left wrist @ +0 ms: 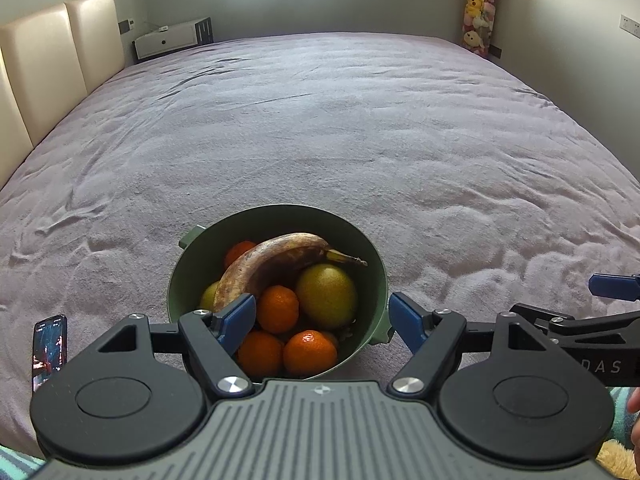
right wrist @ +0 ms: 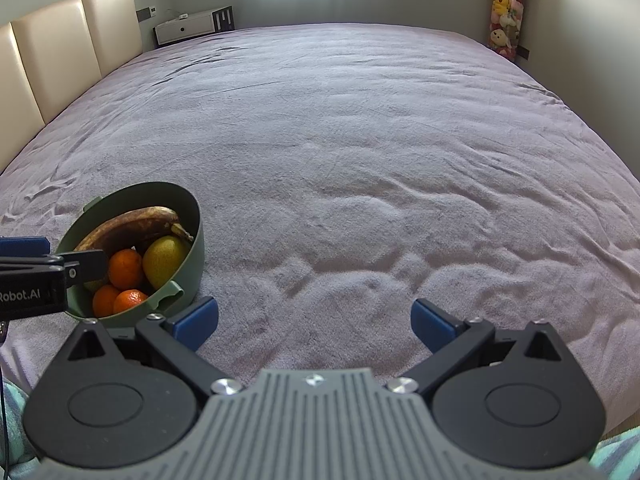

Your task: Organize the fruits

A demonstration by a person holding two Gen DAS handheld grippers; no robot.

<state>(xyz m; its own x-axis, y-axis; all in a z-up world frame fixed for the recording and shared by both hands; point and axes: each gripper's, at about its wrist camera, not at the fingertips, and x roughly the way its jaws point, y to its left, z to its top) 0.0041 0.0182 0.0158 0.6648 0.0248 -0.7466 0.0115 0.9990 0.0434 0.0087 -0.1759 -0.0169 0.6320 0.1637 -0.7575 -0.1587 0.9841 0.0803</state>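
A green bowl (left wrist: 276, 220) sits on the bed near its front edge. It holds a brown-spotted banana (left wrist: 276, 264), a yellow-green pear (left wrist: 326, 296) and several oranges (left wrist: 278, 308). My left gripper (left wrist: 322, 320) is open and empty, its blue pads over the bowl's near rim on either side. The bowl also shows at the left in the right wrist view (right wrist: 188, 256). My right gripper (right wrist: 316, 326) is open and empty over bare bedspread, to the right of the bowl.
A wide mauve bedspread (left wrist: 320, 120) covers the bed. A cream headboard (left wrist: 52, 64) runs along the left. A phone (left wrist: 50, 350) lies at the near left. A white nightstand (left wrist: 168, 40) and a stack of plush toys (left wrist: 480, 4) stand at the back.
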